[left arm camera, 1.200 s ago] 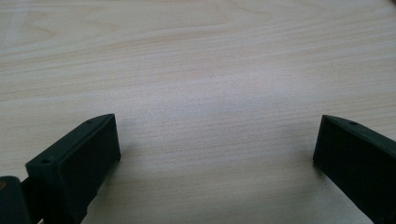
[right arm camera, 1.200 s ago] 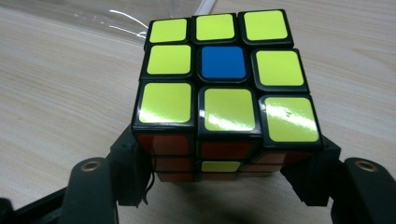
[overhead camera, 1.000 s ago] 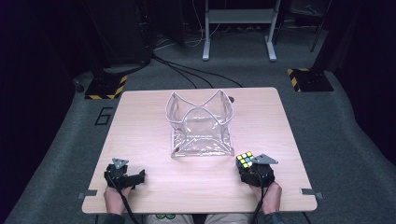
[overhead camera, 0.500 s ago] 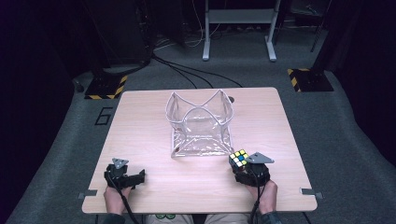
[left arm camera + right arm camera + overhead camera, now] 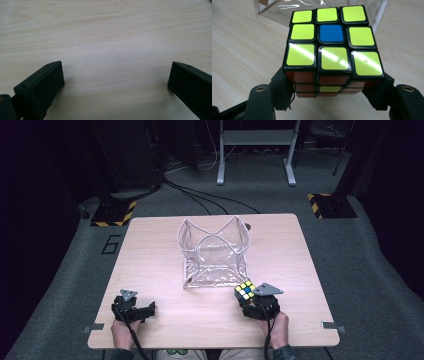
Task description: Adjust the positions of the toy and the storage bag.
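A puzzle cube (image 5: 245, 290) with a mostly yellow top face and a blue centre tile (image 5: 331, 33) is clamped between the jaws of my right gripper (image 5: 248, 296), just off the wooden table (image 5: 150, 255). It hangs close to the near right corner of a clear plastic bag (image 5: 215, 255) with white seams, which stands open in the middle of the table. The bag's edge (image 5: 377, 15) lies right behind the cube. My left gripper (image 5: 147, 309) rests low at the table's near left, jaws wide apart over bare wood (image 5: 115, 62).
The table's near edge runs just behind both hands. Beyond the far edge are dark floor, black cables (image 5: 200, 195), a grey stand (image 5: 255, 150) and yellow-black striped feet (image 5: 327, 202).
My right gripper has carried the cube up and to the left, toward the bag's near right corner. The left gripper has stayed where it was.
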A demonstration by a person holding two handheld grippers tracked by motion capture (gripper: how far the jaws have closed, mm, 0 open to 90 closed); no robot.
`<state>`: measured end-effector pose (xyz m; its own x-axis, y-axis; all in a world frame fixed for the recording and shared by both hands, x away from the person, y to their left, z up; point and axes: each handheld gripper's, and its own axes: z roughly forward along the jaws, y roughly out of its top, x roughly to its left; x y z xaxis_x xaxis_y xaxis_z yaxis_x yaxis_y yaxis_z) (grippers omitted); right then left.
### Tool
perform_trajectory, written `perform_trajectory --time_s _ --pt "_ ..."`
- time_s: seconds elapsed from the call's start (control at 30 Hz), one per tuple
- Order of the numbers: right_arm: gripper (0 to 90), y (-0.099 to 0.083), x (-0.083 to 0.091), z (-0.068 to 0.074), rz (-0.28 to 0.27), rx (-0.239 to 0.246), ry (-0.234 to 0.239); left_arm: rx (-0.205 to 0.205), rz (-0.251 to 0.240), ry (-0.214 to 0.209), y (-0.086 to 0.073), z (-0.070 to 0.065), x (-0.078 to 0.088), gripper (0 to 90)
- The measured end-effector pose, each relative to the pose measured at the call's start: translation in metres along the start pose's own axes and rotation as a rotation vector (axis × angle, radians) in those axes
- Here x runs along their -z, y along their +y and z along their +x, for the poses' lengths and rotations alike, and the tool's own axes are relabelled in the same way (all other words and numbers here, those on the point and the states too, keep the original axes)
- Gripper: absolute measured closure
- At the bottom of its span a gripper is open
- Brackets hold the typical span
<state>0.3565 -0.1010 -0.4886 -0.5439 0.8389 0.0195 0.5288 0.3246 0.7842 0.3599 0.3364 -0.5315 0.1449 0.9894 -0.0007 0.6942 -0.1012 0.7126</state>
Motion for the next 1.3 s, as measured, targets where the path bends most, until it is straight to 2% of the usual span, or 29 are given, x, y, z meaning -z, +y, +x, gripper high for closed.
perform_trajectory --time_s 0.4,0.7,1.3 --pt "33.5 0.007 -0.009 0.018 0.007 0.047 0.054 0.001 -0.002 0.003 0.000 0.000 0.000 0.1" --pt "33.5 0.008 -0.018 0.029 0.020 0.055 0.094 0.001 -0.002 0.003 0.000 0.000 0.000 0.1" --pt "33.5 0.009 -0.046 0.051 0.066 0.105 0.167 0.001 -0.002 0.003 0.000 0.000 0.000 0.1"
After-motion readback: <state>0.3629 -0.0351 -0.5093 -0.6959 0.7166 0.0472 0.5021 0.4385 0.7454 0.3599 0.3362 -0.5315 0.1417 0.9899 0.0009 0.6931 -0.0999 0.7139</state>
